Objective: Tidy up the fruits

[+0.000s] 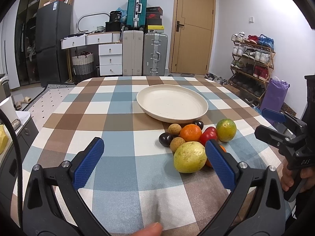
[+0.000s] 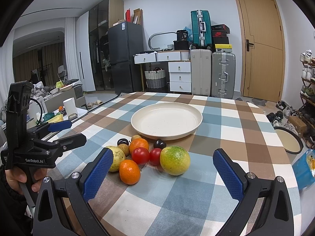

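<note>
Both tongs, left (image 1: pixel 155 157) and right (image 2: pixel 163 167), hover spread wide over the checked counter (image 2: pixel 246 129), and just ahead sit two oranges (image 2: pixel 130 172), two tomatoes (image 2: pixel 140 155), two dark plums (image 2: pixel 159 144), two brown balls (image 1: pixel 174 129), one yellow fruit (image 1: pixel 189 157), one green-yellow fruit (image 2: pixel 174 160), then one round plate (image 2: pixel 166 121).

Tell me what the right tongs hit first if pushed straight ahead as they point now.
Most likely the green-yellow citrus: it lies nearest, roughly centred ahead of the open right tongs. The two red tomatoes sit just left of it. Depth is uncertain through the fisheye.
</note>
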### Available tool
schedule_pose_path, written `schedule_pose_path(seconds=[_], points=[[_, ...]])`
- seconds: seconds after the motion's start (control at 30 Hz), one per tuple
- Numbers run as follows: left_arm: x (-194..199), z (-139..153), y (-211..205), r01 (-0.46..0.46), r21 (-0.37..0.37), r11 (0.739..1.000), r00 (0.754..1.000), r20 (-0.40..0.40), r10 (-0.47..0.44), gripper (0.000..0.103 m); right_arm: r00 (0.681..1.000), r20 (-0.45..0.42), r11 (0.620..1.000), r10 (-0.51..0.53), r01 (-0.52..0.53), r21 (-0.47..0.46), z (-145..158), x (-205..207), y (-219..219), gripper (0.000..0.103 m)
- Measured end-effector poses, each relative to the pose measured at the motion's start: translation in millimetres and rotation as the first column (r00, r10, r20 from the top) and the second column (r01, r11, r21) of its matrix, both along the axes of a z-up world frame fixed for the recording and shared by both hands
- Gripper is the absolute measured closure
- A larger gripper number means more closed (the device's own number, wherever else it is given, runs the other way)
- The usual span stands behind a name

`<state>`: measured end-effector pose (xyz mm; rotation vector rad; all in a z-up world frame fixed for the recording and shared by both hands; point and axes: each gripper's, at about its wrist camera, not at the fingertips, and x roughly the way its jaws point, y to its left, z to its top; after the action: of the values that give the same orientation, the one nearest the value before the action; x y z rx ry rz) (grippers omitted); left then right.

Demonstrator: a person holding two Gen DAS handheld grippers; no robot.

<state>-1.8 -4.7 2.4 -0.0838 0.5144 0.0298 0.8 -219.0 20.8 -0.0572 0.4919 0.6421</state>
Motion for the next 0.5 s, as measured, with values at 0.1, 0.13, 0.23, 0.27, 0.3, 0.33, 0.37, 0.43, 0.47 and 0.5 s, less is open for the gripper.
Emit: schedule_pose_path(seconds=[0.1, 0.13, 0.23, 0.27, 0.3, 0.33, 0.37, 0.43, 0.47, 0.5], points=[[-1, -1, -2, 0.009, 0.007, 1.0, 1.0, 0.001, -0.009, 0.0, 1.0, 0.001, 1.0, 0.0, 0.0, -0.001, 0, 0, 1, 0.0], [-2, -1, -2, 0.009, 0.009, 1.0, 1.0, 0.002, -0.009, 0.0, 1.0, 0.0, 1.0, 0.0, 0.0, -0.002, 0, 0, 1, 0.0], [-1, -2, -2, 0.005, 0.004, 1.0, 1.0, -0.004, -0.005, 0.0, 1.0, -0.005, 1.0, 0.004, -0.004, -0.003, -1, 1, 0, 0.0], [-1, -2, -2, 0.004, 0.001, 1.0, 1.0, -0.007, -0.004, 0.0, 1.0, -0.006, 1.0, 0.004, -0.004, -0.003, -1, 1, 0, 0.0], [0, -2, -1, 0.003, -0.002, 1.0, 1.0, -0.01, -0.003, 0.0, 1.0, -0.008, 1.0, 0.003, -0.003, -0.004, -1, 2, -1, 0.0], [0, -2, -1, 0.002, -0.005, 1.0, 1.0, -0.011, -0.002, 0.0, 1.0, -0.009, 1.0, 0.003, -0.003, -0.003, -1, 2, -2, 0.0], [1, -2, 0, 0.002, -0.007, 1.0, 1.0, -0.013, -0.002, 0.0, 1.0, -0.008, 1.0, 0.003, -0.003, -0.003, -1, 2, -2, 0.0], [2, -3, 1, 0.003, -0.011, 1.0, 1.0, -0.018, -0.004, 0.001, 1.0, -0.013, 1.0, 0.006, -0.006, -0.004, -1, 3, -2, 0.0], [3, -3, 2, 0.008, -0.015, 1.0, 1.0, -0.021, -0.008, 0.0, 1.0, -0.021, 1.0, 0.005, -0.005, -0.007, -4, 5, -3, 0.0], [4, -4, 3, 0.01, -0.021, 1.0, 1.0, -0.028, -0.01, 0.0, 0.999, -0.035, 1.0, 0.004, -0.004, -0.012, -9, 10, -3, 0.0]])
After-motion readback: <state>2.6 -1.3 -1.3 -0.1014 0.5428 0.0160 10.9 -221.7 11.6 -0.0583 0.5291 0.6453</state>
